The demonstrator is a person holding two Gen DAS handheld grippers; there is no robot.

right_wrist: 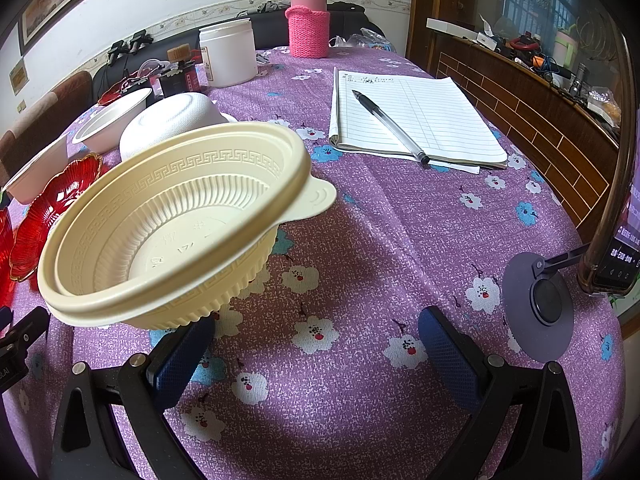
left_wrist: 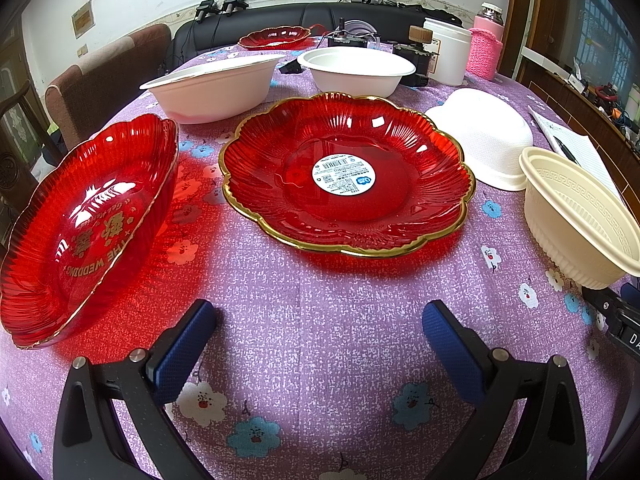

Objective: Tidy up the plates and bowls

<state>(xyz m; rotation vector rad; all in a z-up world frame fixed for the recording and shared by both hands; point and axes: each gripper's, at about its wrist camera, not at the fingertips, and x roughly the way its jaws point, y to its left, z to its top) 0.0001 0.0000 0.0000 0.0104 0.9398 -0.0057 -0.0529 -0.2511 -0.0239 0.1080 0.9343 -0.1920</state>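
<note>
In the left wrist view a red gold-rimmed plate [left_wrist: 347, 172] with a round white sticker lies straight ahead of my open, empty left gripper [left_wrist: 320, 320]. A red lettered dish [left_wrist: 88, 216] sits to its left. Two upright white bowls [left_wrist: 212, 84] [left_wrist: 358, 70] stand behind, an upside-down white bowl [left_wrist: 486, 136] to the right, and another red dish [left_wrist: 275, 38] at the far end. A cream plastic bowl [right_wrist: 176, 224] stands at the left in the right wrist view; it also shows in the left wrist view [left_wrist: 580, 216]. My right gripper [right_wrist: 316, 332] is open and empty, its left finger under the cream bowl's near side.
A purple flowered cloth [right_wrist: 380, 240] covers the table. A notebook [right_wrist: 412, 116] with a pen [right_wrist: 388, 124] lies at the right. A white jar [right_wrist: 228, 52], a pink knitted bottle [right_wrist: 308, 20] and small gadgets stand at the back. A phone on a stand [right_wrist: 612, 260] is at the right edge.
</note>
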